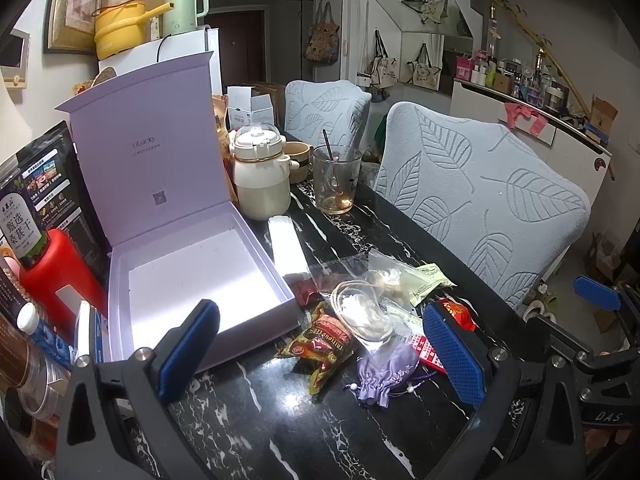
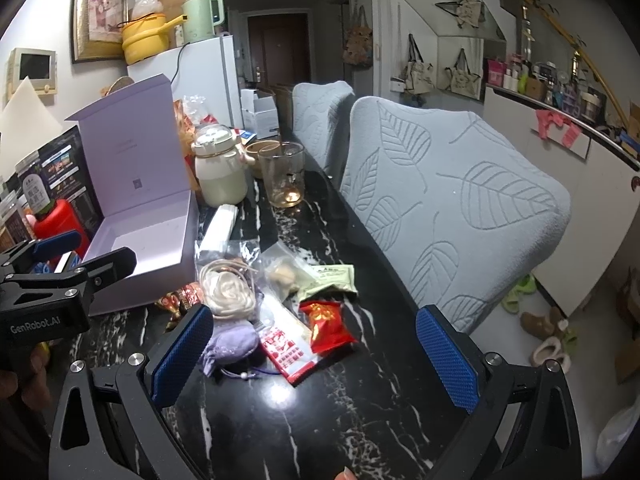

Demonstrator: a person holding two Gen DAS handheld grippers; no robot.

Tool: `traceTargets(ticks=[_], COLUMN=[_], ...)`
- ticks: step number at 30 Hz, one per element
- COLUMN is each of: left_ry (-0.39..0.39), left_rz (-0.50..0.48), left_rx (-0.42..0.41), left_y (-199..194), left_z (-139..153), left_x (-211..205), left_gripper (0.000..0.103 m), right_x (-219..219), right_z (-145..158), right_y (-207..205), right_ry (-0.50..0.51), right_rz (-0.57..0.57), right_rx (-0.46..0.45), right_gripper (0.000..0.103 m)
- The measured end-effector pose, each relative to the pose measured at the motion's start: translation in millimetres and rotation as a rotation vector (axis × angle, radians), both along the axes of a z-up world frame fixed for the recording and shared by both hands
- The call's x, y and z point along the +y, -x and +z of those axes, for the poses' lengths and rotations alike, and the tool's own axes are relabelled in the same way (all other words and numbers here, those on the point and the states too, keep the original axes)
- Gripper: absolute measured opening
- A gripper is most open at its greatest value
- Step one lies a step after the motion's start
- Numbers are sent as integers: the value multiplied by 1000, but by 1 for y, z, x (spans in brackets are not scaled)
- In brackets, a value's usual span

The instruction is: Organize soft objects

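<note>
both grippers hover over a black marble table (image 2: 320,420), holding nothing. left gripper (image 1: 320,350) has its fingers spread wide, right gripper (image 2: 314,354) likewise wide open. the soft stuff lies in a loose pile just right of the open purple box (image 1: 192,264): a lilac drawstring pouch (image 1: 386,372), a white fabric flower with cord (image 2: 230,294), a red snack packet (image 2: 330,322), a brown candy wrapper (image 1: 326,340) and clear zip bags (image 1: 394,276). box interior holds none of them. cream pot (image 1: 262,176) and glass (image 1: 336,180) stand behind.
</note>
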State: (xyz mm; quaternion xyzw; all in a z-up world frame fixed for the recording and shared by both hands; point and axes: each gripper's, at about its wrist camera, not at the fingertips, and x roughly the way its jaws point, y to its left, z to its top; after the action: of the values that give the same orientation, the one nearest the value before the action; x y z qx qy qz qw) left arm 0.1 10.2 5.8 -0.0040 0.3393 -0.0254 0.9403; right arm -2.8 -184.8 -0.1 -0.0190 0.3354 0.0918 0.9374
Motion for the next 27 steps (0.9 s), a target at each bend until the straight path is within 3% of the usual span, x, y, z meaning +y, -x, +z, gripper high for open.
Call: traceTargets(ticks=[27], left_ry=[0], left_rz=[1], left_rx=[-9], left_y=[4], left_z=[4], left_x=[1], left_gripper=[103], right_x=[-2], right_z=[-3], right_y=[-1], right_ry=[1], right_rz=[-2], right_rx=[6], right_gripper=[103])
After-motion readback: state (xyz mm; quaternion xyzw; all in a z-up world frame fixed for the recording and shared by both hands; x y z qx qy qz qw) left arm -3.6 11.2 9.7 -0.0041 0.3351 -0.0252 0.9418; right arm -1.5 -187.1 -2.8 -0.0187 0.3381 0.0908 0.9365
